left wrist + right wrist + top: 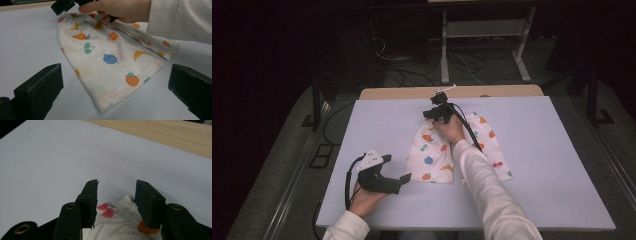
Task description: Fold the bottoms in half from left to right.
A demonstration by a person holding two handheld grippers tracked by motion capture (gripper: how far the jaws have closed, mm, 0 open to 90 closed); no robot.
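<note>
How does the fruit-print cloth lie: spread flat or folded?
Folded. The fruit-print cloth lies doubled in layers on the table, its top bunched between the open right claw.

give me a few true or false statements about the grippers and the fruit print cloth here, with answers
1. The right gripper has its jaws open around the gathered far edge of the fruit print cloth. True.
2. The left gripper is clamped on the cloth. False: its jaws stand wide open, apart from the cloth's near edge.
3. The cloth lies on a pale sheet covering the table. True.
4. The cloth is plain white. False: it carries printed fruit, such as a strawberry and a carrot.
5. The cloth hangs over the table edge. False: it lies wholly on the sheet.
</note>
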